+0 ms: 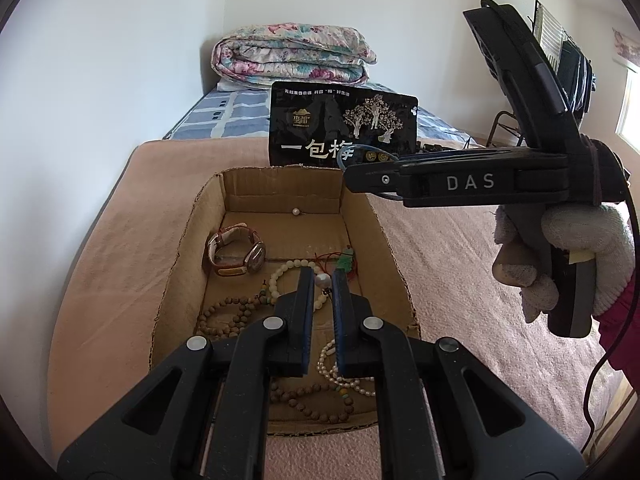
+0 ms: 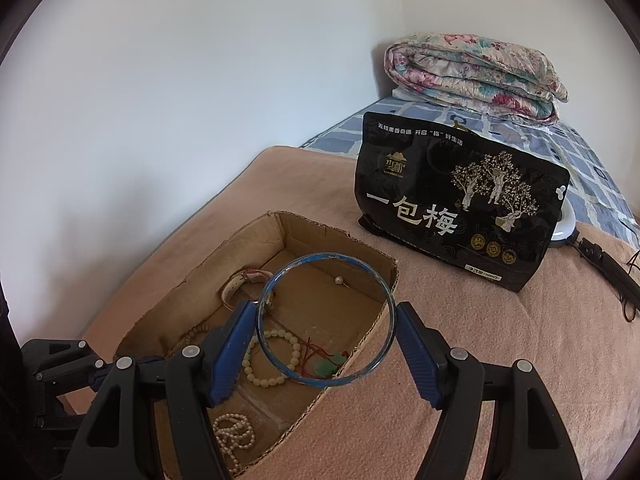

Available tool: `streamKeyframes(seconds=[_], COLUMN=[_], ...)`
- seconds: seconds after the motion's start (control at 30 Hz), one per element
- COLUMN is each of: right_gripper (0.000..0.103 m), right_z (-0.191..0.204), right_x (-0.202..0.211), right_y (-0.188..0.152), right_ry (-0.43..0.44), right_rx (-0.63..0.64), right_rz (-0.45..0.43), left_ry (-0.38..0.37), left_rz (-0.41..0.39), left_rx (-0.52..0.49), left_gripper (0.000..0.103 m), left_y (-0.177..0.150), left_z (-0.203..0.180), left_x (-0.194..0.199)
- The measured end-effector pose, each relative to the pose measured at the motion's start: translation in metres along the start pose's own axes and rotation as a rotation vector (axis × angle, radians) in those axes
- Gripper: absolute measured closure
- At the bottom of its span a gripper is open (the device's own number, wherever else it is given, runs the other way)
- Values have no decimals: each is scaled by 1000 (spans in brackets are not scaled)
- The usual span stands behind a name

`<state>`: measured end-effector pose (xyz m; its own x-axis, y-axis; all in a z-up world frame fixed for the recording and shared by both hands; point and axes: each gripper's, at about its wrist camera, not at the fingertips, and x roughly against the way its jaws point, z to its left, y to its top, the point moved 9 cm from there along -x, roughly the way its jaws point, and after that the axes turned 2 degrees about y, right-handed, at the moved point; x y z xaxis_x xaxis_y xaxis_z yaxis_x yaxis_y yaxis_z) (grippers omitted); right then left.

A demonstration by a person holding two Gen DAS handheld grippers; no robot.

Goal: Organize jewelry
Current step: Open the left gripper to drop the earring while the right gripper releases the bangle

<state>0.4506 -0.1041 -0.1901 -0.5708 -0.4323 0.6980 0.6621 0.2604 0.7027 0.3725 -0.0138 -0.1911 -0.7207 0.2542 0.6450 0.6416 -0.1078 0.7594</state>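
Note:
An open cardboard box [image 1: 184,240] lies on the pink blanket. It holds a watch [image 1: 236,252], a cream bead bracelet [image 1: 288,268], brown wooden beads [image 1: 228,316], a pearl strand [image 1: 336,372], a green pendant on red cord [image 1: 346,262] and a loose pearl [image 1: 295,211]. My left gripper [image 1: 322,280] hovers over the box, shut on a pearl earring [image 1: 323,280]. My right gripper [image 2: 326,316] is shut on a blue bangle [image 2: 384,352] and holds it above the box's [image 2: 256,228] right wall; it shows in the left wrist view [image 1: 352,178].
A black snack bag [image 2: 460,204] stands behind the box. A folded floral quilt [image 2: 472,72] lies on the blue checked bed [image 2: 592,160] by the wall. A white ring light and black cable [image 2: 608,264] lie at the right.

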Motion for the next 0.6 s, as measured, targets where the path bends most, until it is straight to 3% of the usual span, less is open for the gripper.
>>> streamKeyframes(seconds=[0.27, 0.4, 0.5, 0.6], right_gripper=[29, 24, 23, 23], right_z=[6, 10, 12, 14], right_x=[-9, -7, -3, 3], right_y=[4, 9, 12, 13], right_ry=[20, 5, 6, 5], right_rx=[-15, -10, -17, -16], right_rz=[-2, -15, -28, -38], left_ry=[2, -6, 0, 8], left_rz=[-3, 3, -4, -21], left_rx=[-11, -7, -7, -9], left_gripper=[96, 96, 65, 65], left_y=[-1, -1, -1, 0], left_z=[-1, -1, 0, 0], left_x=[0, 0, 3, 9])
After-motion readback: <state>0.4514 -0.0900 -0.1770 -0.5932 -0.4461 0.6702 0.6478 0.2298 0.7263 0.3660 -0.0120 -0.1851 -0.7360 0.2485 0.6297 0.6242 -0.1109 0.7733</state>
